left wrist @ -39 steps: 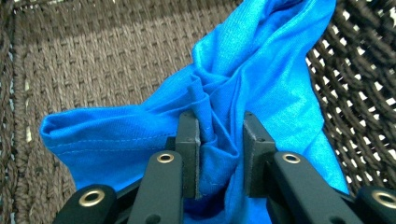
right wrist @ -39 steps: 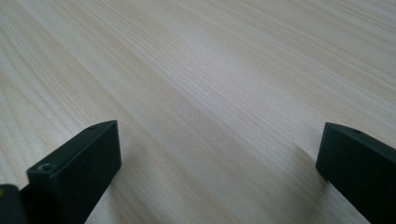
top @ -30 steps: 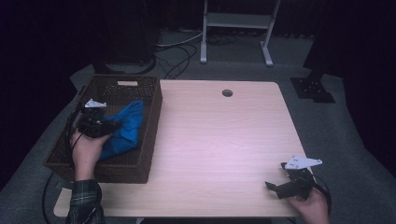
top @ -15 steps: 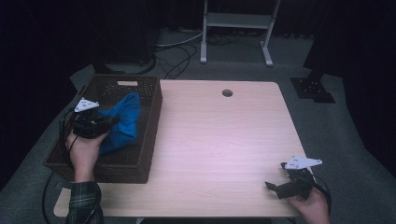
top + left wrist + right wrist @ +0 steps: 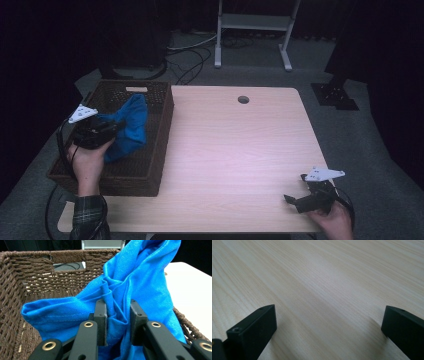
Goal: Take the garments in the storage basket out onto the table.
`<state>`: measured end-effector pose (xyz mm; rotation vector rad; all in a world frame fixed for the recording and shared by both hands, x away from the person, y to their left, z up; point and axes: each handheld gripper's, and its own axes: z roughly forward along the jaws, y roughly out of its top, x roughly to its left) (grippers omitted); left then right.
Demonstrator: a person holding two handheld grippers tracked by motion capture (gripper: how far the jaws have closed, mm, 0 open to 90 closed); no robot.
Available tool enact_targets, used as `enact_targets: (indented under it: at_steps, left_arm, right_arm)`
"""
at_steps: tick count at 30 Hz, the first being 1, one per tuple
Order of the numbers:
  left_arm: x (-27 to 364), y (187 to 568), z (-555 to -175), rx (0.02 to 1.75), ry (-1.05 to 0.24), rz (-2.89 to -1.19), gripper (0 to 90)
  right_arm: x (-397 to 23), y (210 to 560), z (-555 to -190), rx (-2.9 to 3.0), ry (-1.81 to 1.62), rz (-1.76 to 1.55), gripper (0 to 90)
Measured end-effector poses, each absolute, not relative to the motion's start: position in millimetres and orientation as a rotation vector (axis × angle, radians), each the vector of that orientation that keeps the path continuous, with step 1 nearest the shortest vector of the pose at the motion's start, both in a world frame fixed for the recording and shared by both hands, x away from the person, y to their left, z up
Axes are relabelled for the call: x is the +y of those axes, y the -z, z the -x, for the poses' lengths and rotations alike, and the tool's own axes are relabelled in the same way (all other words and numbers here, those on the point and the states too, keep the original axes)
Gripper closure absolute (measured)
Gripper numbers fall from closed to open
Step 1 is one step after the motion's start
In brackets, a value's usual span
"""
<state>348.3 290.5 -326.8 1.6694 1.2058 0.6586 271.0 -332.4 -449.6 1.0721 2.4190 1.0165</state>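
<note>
Left gripper view, hand-held gripper (left) clamps blue cloth — over basket

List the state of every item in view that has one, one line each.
Blue cloth: bunched, pinched between the jaws, lifted partly out of the basket.
Basket: upright on the table's left end, open top.
Left gripper: shut on the cloth, above the basket.
Right gripper: jaws wide open, nothing between them, low over the bare table.

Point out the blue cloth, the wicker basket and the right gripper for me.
blue cloth (image 5: 140,282): left gripper view, on its bunched upper fold.
wicker basket (image 5: 161,130): high view, on its right wall.
right gripper (image 5: 292,200): high view, between its open jaw tips.
</note>
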Motion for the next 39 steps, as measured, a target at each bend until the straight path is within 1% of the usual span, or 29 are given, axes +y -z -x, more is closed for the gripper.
enact_targets:
  at_steps: [5, 9, 16, 26, 39]
  left_arm:
    - [294.0, 324.7, -345.1, 1.183, -0.665, -1.628, 72.7]
    - [293.3, 321.8, -341.3, 1.152, -0.703, -1.609, 72.7]
    - [298.0, 319.0, -335.8, 1.120, -0.714, -1.548, 72.7]
    - [298.4, 315.2, -330.4, 1.072, -0.744, -1.515, 72.7]
    - [296.7, 309.8, -325.6, 1.030, -0.741, -1.463, 72.8]
  right_arm:
    - [-332.2, 449.6, -271.0, 2.418, -1.018, -1.074, 0.0]
    - [-332.1, 449.6, -270.9, 2.418, -1.018, -1.076, 0.0]
    - [-332.1, 449.6, -270.9, 2.418, -1.018, -1.076, 0.0]
    - [-332.2, 449.5, -270.9, 2.418, -1.017, -1.076, 0.0]
    - [-332.2, 449.5, -271.0, 2.419, -1.017, -1.075, 0.0]
